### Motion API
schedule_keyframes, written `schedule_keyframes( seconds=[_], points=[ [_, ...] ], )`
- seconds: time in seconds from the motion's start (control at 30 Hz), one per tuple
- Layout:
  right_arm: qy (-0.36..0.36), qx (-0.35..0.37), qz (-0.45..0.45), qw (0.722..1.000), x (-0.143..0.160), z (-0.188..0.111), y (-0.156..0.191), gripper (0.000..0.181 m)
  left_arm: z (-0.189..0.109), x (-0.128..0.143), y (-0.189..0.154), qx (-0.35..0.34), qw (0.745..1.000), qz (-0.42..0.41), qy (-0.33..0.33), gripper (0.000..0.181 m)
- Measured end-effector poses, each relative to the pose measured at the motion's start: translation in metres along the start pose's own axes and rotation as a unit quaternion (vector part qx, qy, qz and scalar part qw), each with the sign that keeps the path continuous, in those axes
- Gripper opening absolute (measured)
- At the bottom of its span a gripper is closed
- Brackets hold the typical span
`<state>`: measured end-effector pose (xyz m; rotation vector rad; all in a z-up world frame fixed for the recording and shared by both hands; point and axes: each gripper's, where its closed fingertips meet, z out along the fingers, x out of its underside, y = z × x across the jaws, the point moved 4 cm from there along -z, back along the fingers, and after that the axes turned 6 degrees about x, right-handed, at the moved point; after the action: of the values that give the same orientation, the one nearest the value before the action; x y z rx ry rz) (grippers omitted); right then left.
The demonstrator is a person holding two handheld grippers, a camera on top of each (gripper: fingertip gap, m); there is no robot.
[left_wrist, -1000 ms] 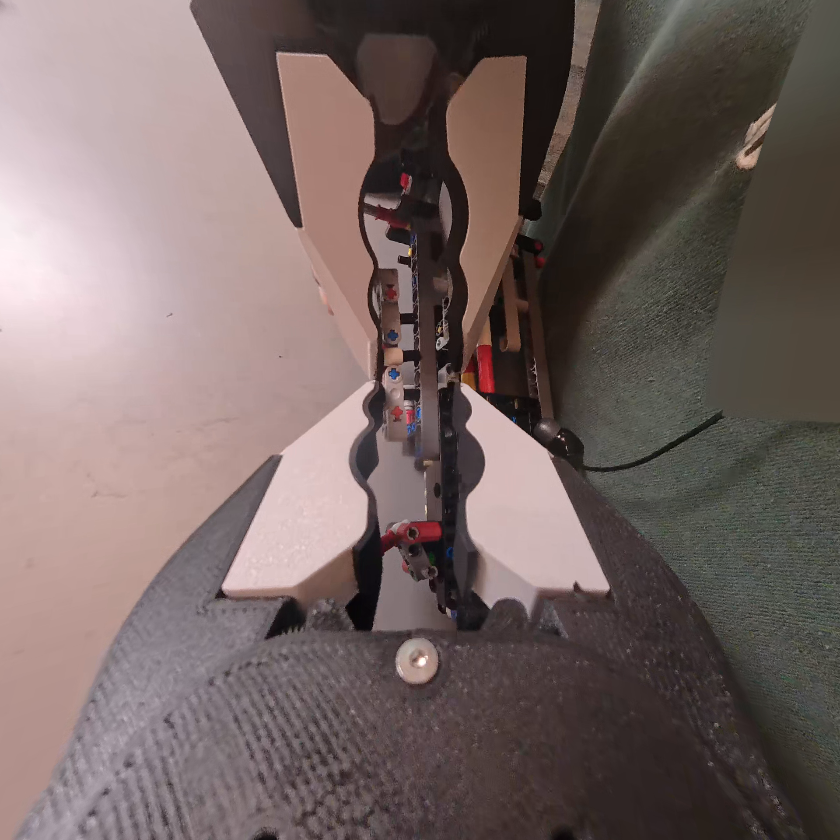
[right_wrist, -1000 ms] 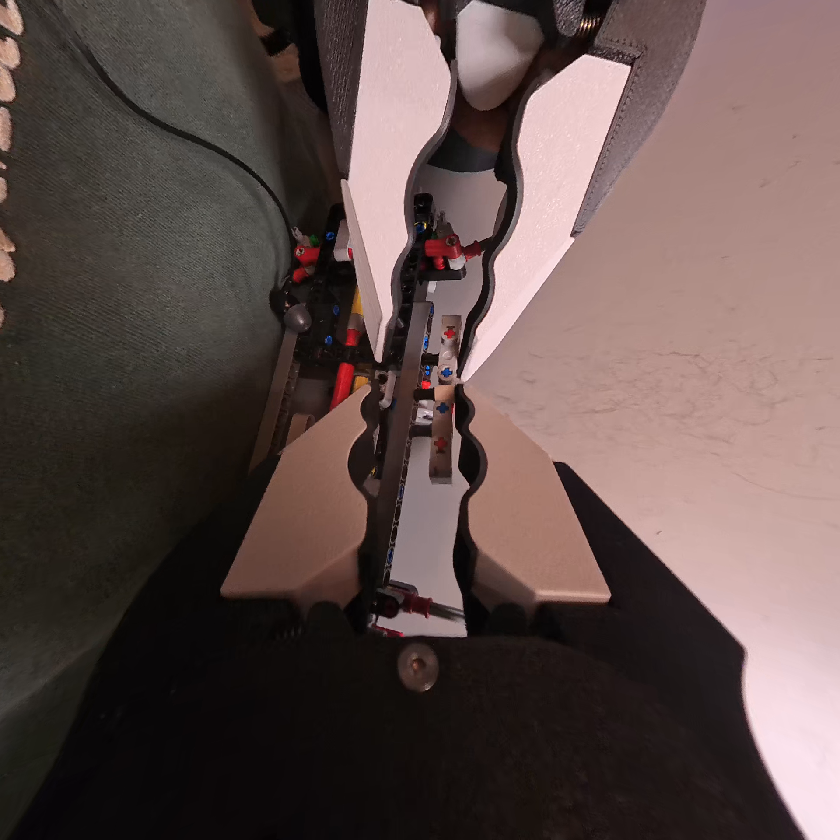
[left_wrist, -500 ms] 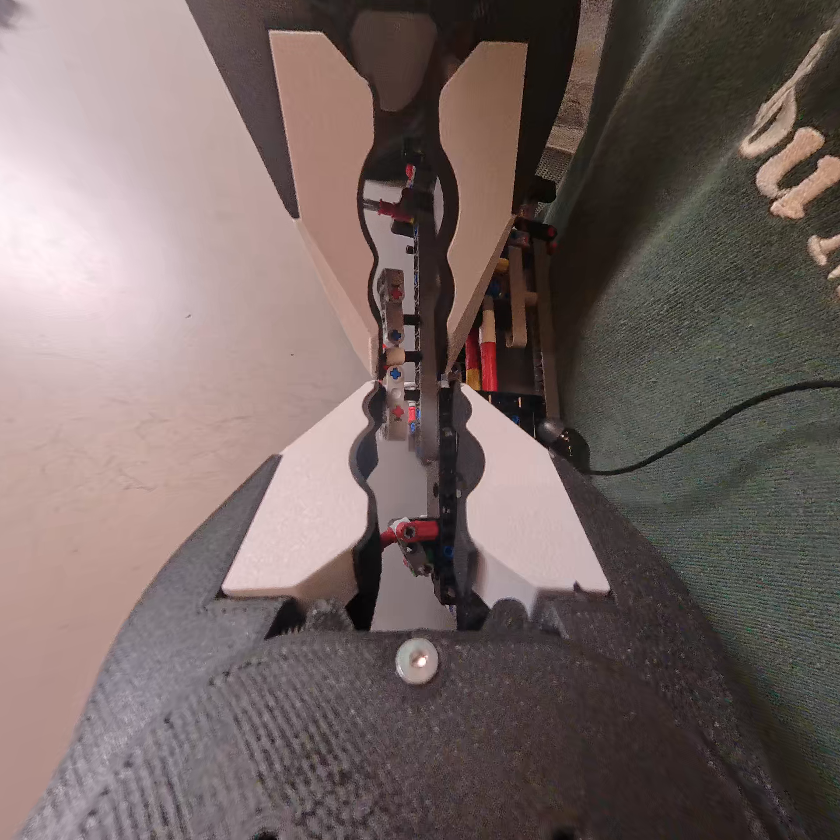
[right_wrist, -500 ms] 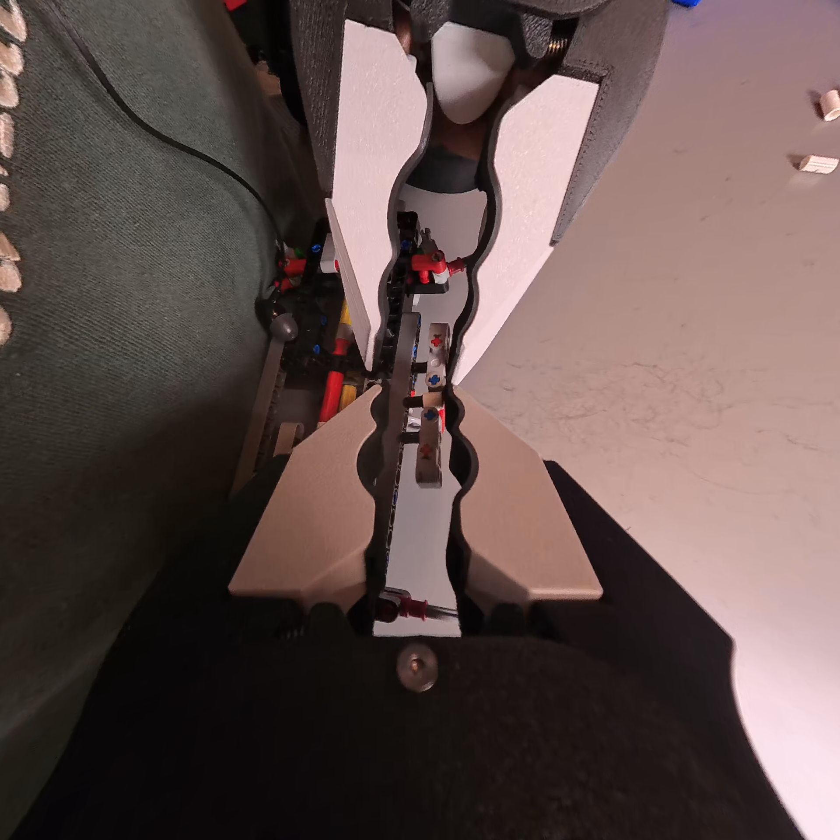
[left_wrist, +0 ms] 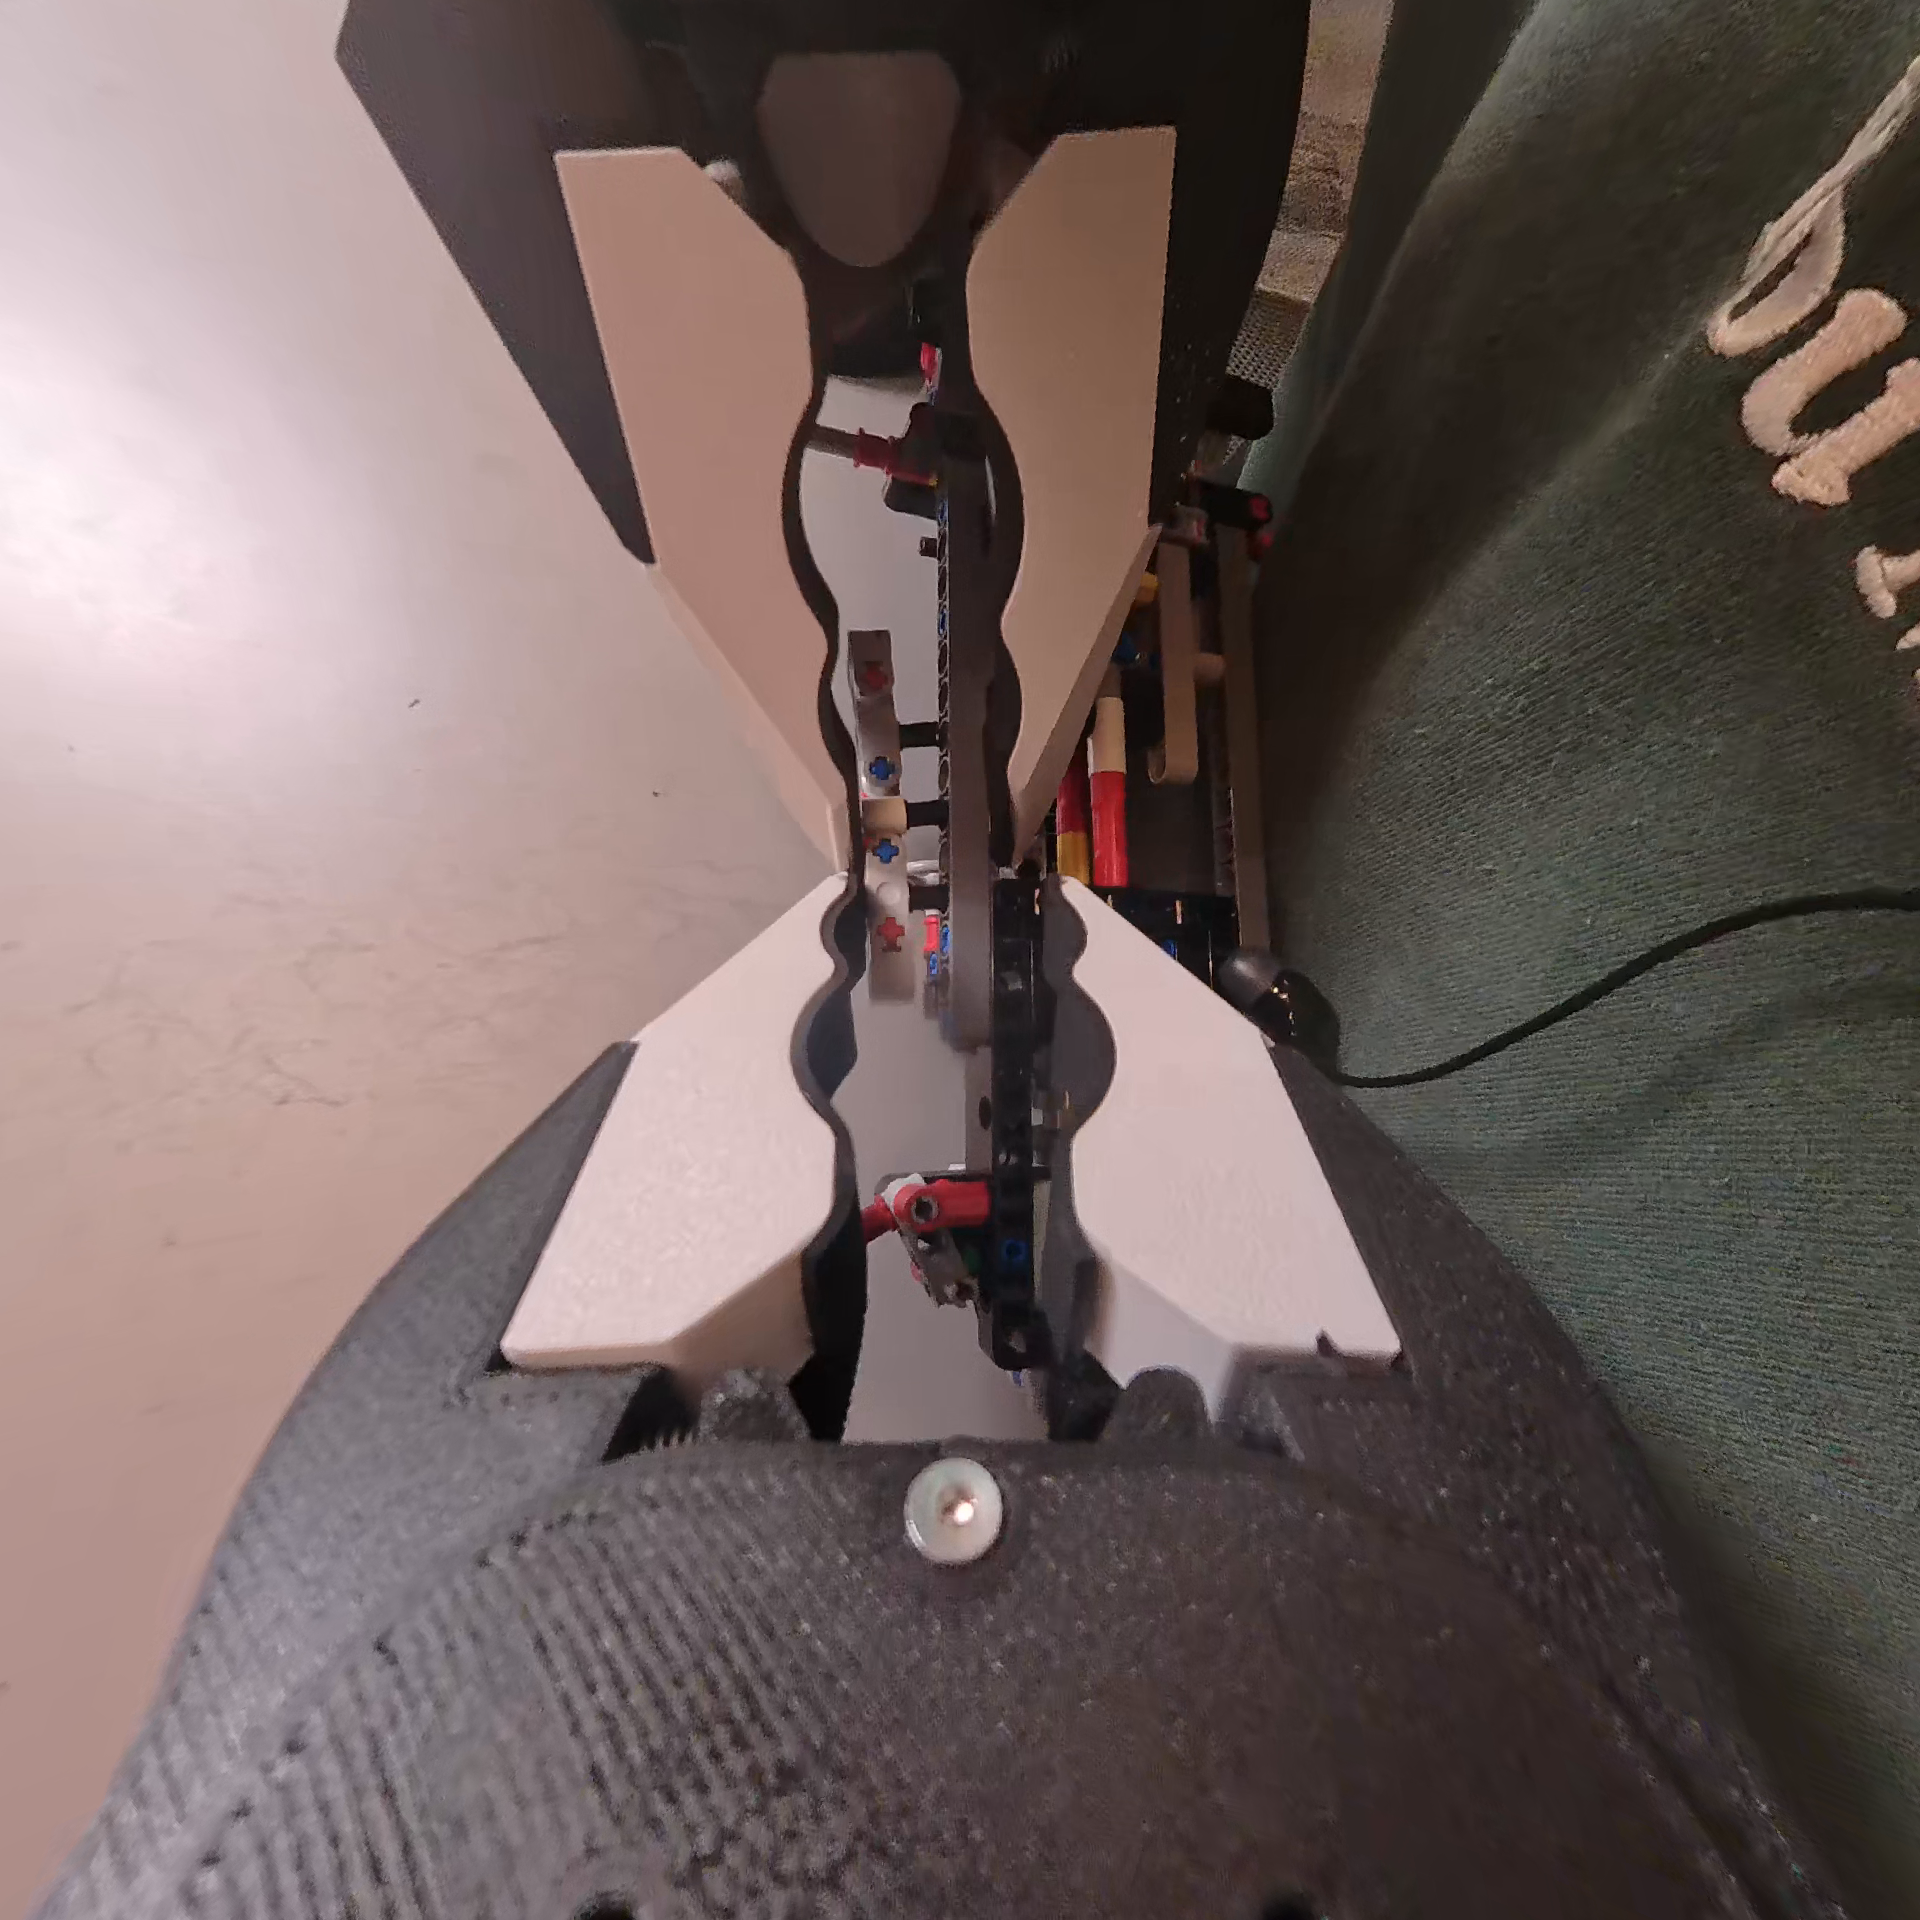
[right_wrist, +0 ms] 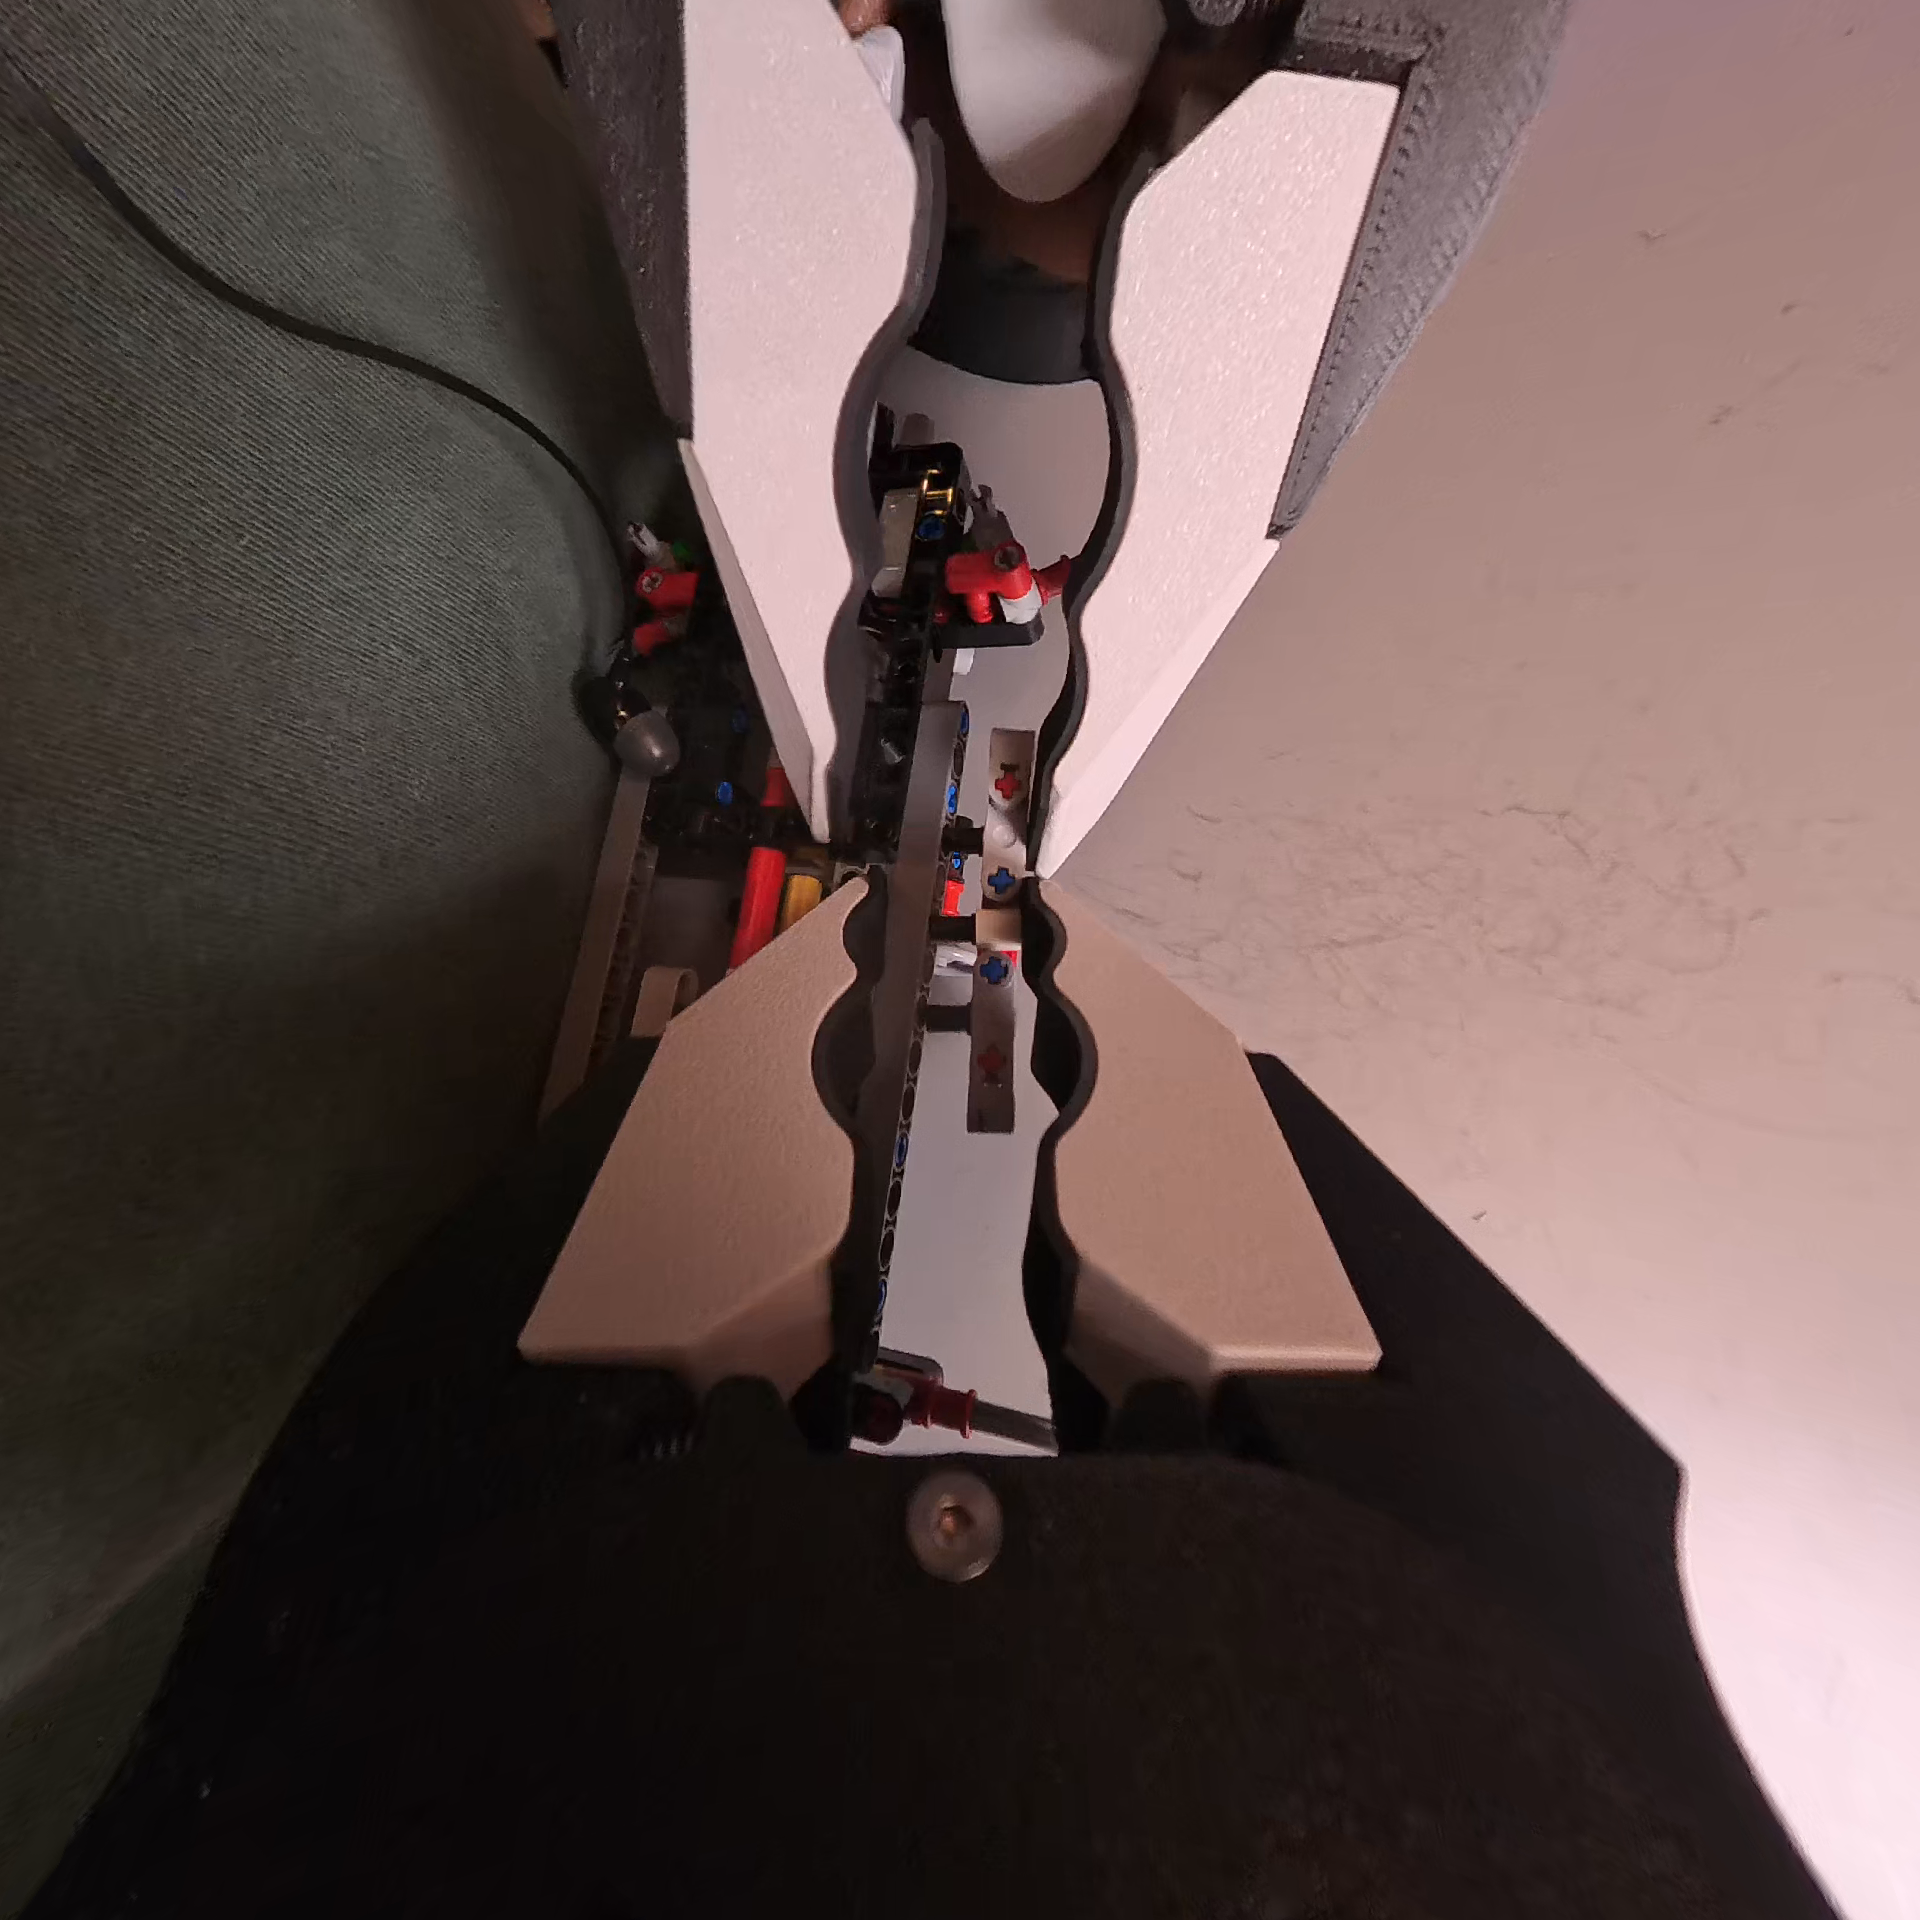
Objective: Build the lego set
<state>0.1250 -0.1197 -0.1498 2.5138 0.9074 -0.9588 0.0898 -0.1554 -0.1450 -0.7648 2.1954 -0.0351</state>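
A long thin lego technic assembly (left_wrist: 971, 810) of a grey beam, a black beam (left_wrist: 1013, 1081) and a light grey liftarm with red and blue pins (left_wrist: 883, 831) runs between both grippers. My left gripper (left_wrist: 951, 883) is shut on its near end, with a red connector (left_wrist: 940, 1205) between the fingers. My right gripper (right_wrist: 951, 883) is shut on the other end of the assembly (right_wrist: 914, 935), tip to tip with the left one. Each view shows the other gripper at the top. A wider part of the model with red and yellow rods (left_wrist: 1107, 800) sticks out sideways past the fingers.
A person's dark green sweater (left_wrist: 1558, 727) is close beside the model, with a thin black cable (left_wrist: 1558, 997) across it. A grey ball joint (left_wrist: 1247, 977) of the model lies against the sweater. The pale table top (left_wrist: 312, 727) fills the other side, as in the right wrist view (right_wrist: 1558, 831). Both grippers' tips are close together, under 4 cm apart.
Both grippers and the assembly have shifted and tilted slightly together, closer to the sweater. Both grips are unchanged. Small tan pieces seen on the table half a second ago are out of view.
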Motion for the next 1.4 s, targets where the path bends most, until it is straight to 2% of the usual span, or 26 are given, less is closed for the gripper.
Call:
schedule_keyframes(
  seconds=[0.17, 0.6, 0.77, 0.97, 1.13, 1.23, 1.3, 1.4],
  points=[
    [0.005, 0.018, -0.022, 1.0, -0.001, -0.002, 0.002, 0.023, -0.001, -0.001, 0.0, -0.005, 1.0, 0.003, -0.016, 0.029],
    [-0.002, 0.064, 0.001, 0.998, 0.001, -0.003, 0.003, 0.023, 0.0, -0.002, 0.003, -0.02, 0.999, -0.019, -0.044, 0.027],
    [0.002, 0.07, 0.012, 0.997, 0.002, -0.003, 0.002, 0.023, 0.001, -0.003, 0.005, -0.023, 0.999, -0.006, -0.029, 0.026],
    [-0.011, 0.005, 0.052, 0.999, 0.004, -0.011, 0.002, 0.025, 0.002, -0.003, 0.005, -0.016, 0.999, 0.008, -0.032, 0.025],
    [-0.025, -0.083, 0.148, 0.985, 0.012, -0.029, -0.025, 0.024, 0.001, -0.003, 0.005, -0.022, 0.999, 0.024, -0.034, 0.023],
    [0.019, -0.158, 0.164, 0.973, 0.02, -0.028, -0.017, 0.018, 0.001, -0.003, 0.006, -0.026, 0.999, 0.025, -0.034, 0.022],
    [0.026, -0.155, 0.144, 0.977, 0.02, -0.025, -0.015, 0.01, 0.0, -0.003, 0.005, -0.027, 0.999, 0.021, -0.036, 0.022],
    [0.029, -0.147, 0.129, 0.98, 0.018, -0.025, -0.014, 0.009, 0.0, -0.002, 0.005, -0.029, 0.999, 0.016, -0.04, 0.022]
  ],
)
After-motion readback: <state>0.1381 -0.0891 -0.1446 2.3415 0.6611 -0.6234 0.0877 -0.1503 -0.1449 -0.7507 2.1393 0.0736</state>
